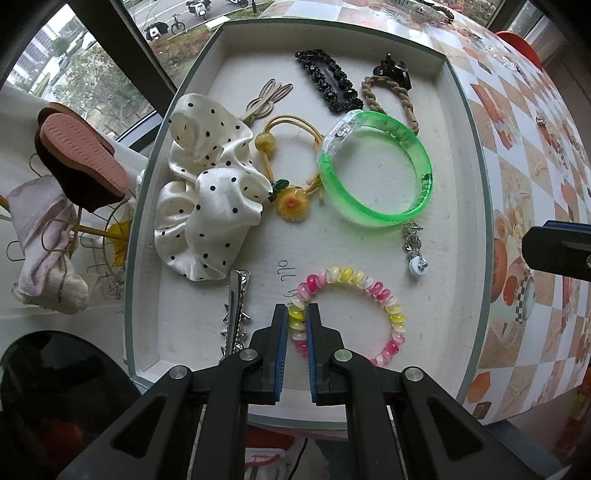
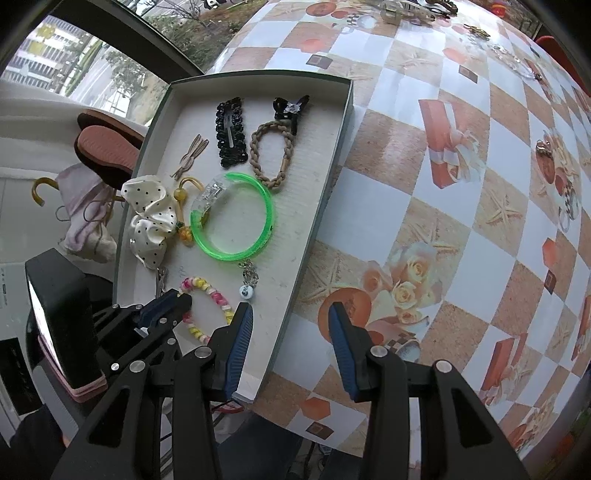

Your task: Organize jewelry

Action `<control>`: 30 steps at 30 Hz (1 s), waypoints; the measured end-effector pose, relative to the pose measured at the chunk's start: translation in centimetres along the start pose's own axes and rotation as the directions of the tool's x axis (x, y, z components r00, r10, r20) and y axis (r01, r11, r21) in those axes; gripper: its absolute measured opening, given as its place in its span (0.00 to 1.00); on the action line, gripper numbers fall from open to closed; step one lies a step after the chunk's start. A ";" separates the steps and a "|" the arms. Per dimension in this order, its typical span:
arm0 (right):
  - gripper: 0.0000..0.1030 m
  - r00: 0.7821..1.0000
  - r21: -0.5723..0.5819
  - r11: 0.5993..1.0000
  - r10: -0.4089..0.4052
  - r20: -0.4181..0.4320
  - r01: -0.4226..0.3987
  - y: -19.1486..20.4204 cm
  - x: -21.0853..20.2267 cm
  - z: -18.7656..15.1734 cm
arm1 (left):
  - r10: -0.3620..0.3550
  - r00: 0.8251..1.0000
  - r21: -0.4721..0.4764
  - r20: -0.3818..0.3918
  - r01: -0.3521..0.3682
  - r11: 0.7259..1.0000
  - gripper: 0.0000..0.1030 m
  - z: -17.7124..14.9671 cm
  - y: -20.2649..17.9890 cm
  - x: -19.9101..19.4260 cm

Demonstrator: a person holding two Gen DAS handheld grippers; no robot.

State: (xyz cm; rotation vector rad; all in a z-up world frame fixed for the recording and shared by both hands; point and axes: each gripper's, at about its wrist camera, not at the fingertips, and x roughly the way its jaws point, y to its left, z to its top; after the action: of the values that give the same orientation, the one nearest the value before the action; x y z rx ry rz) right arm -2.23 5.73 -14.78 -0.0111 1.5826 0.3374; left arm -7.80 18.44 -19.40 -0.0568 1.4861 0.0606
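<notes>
A pink, yellow and white bead bracelet [image 1: 369, 285] [image 2: 218, 296] is at the near end of the white tray [image 1: 466, 184] [image 2: 327, 199]. My left gripper [image 1: 297, 314] [image 2: 184, 298] points straight down and is shut on the bracelet's left side. Further up the tray lie a green bangle [image 1: 373, 218] [image 2: 221, 255], a polka-dot scrunchie [image 1: 210, 206] [image 2: 151, 221], a yellow sunflower hair tie [image 1: 291, 203], a black hair clip [image 1: 328, 81], a braided tie [image 1: 406, 107] and a silver clip [image 1: 234, 314]. My right gripper [image 2: 290, 310] is open and empty above the tray's right rim.
The checkered tablecloth [image 2: 443, 184] stretches right of the tray, with more loose pieces at its far edge [image 2: 406, 9] and right side [image 2: 546, 147]. Left of the tray, off the table, are slippers [image 1: 81, 155] and a cloth [image 1: 48, 251] on a wire rack.
</notes>
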 end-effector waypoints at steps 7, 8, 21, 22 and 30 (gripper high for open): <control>0.45 1.000 0.000 1.000 0.002 -0.001 -0.002 -0.2 -0.1 -0.2 | -0.007 1.000 -0.015 0.002 0.007 1.000 0.13 0.1 0.2 -0.4; 0.45 1.000 0.002 1.000 0.003 -0.001 -0.003 -0.4 -0.2 -0.2 | -0.010 1.000 -0.017 0.005 0.010 1.000 0.13 0.2 0.3 -0.5; 0.45 1.000 0.027 1.000 0.002 0.004 -0.002 -1.0 -0.4 -0.3 | 0.015 0.998 -0.037 0.067 -0.012 0.999 1.00 0.8 0.8 -2.6; 0.45 1.000 0.025 1.000 0.000 0.004 -0.001 -1.0 -0.4 -0.4 | 0.016 0.997 -0.038 0.069 -0.014 0.999 1.00 0.8 0.8 -2.8; 0.67 0.999 -0.018 0.999 -0.028 0.024 0.029 0.1 -1.8 0.0 | 0.034 0.995 -0.076 0.096 -0.027 0.997 1.00 0.3 1.6 -5.9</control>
State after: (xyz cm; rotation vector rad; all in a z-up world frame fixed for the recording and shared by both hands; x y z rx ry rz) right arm -2.17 5.41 -12.99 -0.0439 1.5542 0.3290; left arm -8.14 20.06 -13.50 -0.0908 1.3873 0.1418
